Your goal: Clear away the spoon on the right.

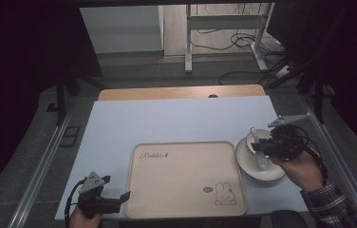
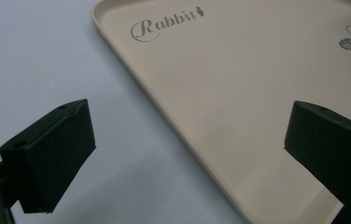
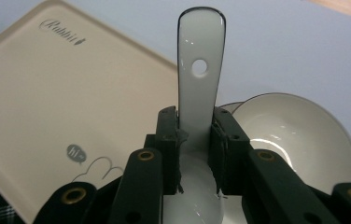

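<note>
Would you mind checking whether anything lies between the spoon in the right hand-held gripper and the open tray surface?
Nothing visible does: the spoon is clamped in the right hand-held gripper above the bowl, and the tray beside it lies bare.

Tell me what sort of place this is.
Likely a lab or workshop set up for recording: a table under a pale blue sheet, a metal-framed stand with loose cables on the floor, and a beige rectangular rabbit-print tray laid out for handling.
</note>
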Demonstrator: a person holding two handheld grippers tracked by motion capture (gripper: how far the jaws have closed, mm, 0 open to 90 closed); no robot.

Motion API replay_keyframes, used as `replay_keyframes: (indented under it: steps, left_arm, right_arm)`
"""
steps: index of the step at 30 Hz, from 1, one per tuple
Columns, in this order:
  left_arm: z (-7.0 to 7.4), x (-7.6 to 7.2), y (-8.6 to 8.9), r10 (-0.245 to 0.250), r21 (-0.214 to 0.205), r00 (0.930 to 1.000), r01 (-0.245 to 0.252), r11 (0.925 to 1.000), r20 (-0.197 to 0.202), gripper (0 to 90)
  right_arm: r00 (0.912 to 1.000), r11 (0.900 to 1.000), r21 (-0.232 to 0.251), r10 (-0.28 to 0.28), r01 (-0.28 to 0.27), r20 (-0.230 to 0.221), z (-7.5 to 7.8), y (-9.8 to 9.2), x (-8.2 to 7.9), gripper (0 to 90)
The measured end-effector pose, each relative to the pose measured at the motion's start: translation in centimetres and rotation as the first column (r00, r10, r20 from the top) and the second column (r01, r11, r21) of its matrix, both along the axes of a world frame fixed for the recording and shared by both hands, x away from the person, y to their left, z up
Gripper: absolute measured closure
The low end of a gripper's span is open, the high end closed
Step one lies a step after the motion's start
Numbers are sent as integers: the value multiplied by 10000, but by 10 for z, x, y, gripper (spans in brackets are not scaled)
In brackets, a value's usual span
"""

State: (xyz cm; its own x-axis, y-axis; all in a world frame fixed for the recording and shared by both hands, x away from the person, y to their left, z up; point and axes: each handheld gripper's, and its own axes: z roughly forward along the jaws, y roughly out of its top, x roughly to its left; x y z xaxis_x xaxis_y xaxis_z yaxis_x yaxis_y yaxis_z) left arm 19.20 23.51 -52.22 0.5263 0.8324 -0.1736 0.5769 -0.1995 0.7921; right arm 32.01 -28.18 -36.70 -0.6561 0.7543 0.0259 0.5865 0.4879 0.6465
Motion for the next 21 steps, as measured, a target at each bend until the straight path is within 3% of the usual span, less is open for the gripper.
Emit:
replay_keyframes:
  steps: [10, 21]
  left_arm:
    - [0, 0, 0, -20, -2, 10000, 20, 10000, 26, 12]
    - [0, 0, 0, -65, 40, 10000, 65, 10000, 9, 12]
  right_arm:
    - [9959, 9971, -240, 701, -716, -576, -13, 20, -13, 750]
    - [9821, 9903, -433, 1246, -1319, -1413, -41, 41, -17, 751]
